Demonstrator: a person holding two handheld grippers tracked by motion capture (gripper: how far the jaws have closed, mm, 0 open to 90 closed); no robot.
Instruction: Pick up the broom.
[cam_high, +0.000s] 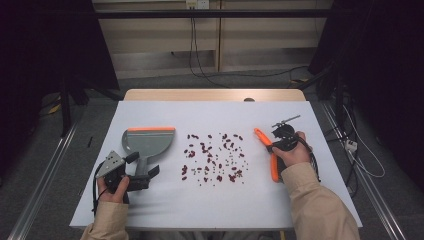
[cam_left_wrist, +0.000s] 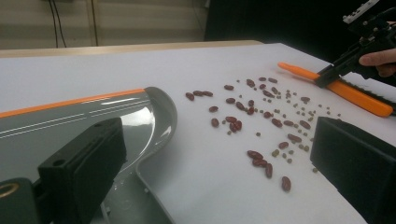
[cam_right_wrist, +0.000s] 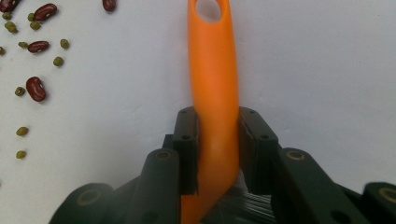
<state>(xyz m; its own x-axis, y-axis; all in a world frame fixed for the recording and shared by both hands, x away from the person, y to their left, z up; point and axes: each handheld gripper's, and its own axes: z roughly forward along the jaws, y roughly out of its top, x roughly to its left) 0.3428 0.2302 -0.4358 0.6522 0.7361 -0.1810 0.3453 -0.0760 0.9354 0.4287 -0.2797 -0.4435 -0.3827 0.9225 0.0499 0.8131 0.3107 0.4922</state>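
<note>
Right gripper (cam_right_wrist: 215, 154): jaws clamped on orange brush (cam_right_wrist: 214, 93). Left gripper (cam_left_wrist: 219, 172): jaws open, astride dustpan (cam_left_wrist: 93, 121) handle. Beans (cam_high: 212, 156) between.

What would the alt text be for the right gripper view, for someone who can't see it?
The right gripper has its two black jaws shut on the orange handle of a brush, which runs up the picture over a white table and ends in a hanging hole. Red beans and small green beans lie scattered at the upper left.
</note>
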